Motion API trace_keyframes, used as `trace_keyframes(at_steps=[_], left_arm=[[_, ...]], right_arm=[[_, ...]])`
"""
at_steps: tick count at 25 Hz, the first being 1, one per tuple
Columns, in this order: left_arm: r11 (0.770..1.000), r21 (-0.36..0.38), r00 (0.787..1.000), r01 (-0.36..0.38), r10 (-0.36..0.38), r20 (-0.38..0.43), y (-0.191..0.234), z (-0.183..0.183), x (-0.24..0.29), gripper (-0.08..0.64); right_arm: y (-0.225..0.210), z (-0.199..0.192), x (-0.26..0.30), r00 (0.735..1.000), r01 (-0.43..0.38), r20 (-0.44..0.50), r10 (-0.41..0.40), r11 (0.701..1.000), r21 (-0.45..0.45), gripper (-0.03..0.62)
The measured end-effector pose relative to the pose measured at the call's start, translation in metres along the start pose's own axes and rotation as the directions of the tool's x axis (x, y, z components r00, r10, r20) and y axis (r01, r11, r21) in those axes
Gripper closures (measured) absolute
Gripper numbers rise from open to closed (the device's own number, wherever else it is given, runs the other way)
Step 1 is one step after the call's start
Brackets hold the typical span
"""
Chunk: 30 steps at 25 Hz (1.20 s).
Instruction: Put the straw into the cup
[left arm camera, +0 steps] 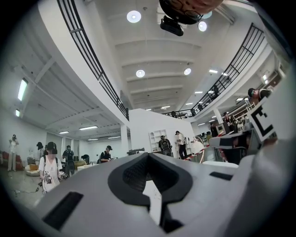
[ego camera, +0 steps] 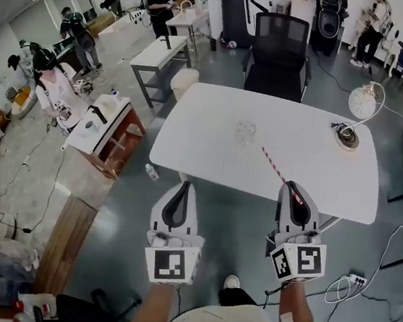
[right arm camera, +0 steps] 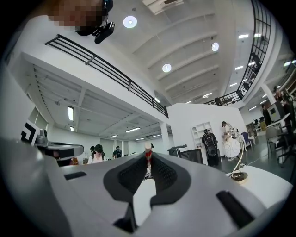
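Observation:
A clear cup (ego camera: 245,133) stands near the middle of the white table (ego camera: 209,157). A red-and-white striped straw (ego camera: 277,168) slants over the table's front right part, its far end pointing toward the cup but short of it. My right gripper (ego camera: 294,187) is shut on the straw's near end, just off the table's front edge. In the right gripper view the straw's tip (right arm camera: 148,149) sticks up between the closed jaws of the right gripper (right arm camera: 148,161). My left gripper (ego camera: 180,187) hangs shut and empty in front of the table, seen close-up as the left gripper (left arm camera: 148,158).
A desk lamp (ego camera: 352,131) sits at the table's right end. A black office chair (ego camera: 277,53) stands behind the table. A low white cart (ego camera: 107,130) is to the left, and a bottle (ego camera: 151,172) lies on the floor. People work in the background.

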<state>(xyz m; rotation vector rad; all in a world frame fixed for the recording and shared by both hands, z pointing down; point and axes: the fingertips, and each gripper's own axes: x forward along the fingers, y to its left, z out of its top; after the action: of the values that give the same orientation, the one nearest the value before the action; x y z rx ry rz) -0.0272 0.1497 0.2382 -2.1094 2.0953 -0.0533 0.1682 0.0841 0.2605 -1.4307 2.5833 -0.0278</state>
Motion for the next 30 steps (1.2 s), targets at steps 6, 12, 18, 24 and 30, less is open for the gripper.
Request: trace_keyframes(at_steps=[6, 12, 18, 24, 30], left_arm=[[1.000, 0.025, 1.000, -0.009, 0.009, 0.000, -0.012, -0.001, 0.038, 0.558], [1.000, 0.017, 1.000, 0.003, -0.003, 0.004, -0.010, -0.010, 0.068, 0.558], [0.999, 0.001, 0.999, 0.039, -0.039, 0.016, 0.002, -0.024, 0.105, 0.558], [0.997, -0.018, 0.997, 0.076, -0.076, 0.030, 0.038, -0.040, 0.154, 0.558], [0.991, -0.049, 0.992, 0.124, -0.122, 0.046, 0.068, -0.047, 0.204, 0.558]], right_arm=[[-0.035, -0.006, 0.028, 1.000, 0.002, -0.006, -0.002, 1.000, 0.029, 0.569], [-0.048, -0.015, 0.051, 1.000, 0.004, -0.011, -0.004, 1.000, 0.030, 0.569], [-0.052, -0.030, 0.086, 0.999, 0.025, -0.030, -0.025, 1.000, 0.009, 0.569], [-0.039, -0.040, 0.137, 0.998, 0.049, -0.033, -0.050, 0.998, -0.026, 0.569], [-0.035, -0.042, 0.188, 0.994, 0.099, -0.045, -0.102, 0.993, -0.063, 0.569]])
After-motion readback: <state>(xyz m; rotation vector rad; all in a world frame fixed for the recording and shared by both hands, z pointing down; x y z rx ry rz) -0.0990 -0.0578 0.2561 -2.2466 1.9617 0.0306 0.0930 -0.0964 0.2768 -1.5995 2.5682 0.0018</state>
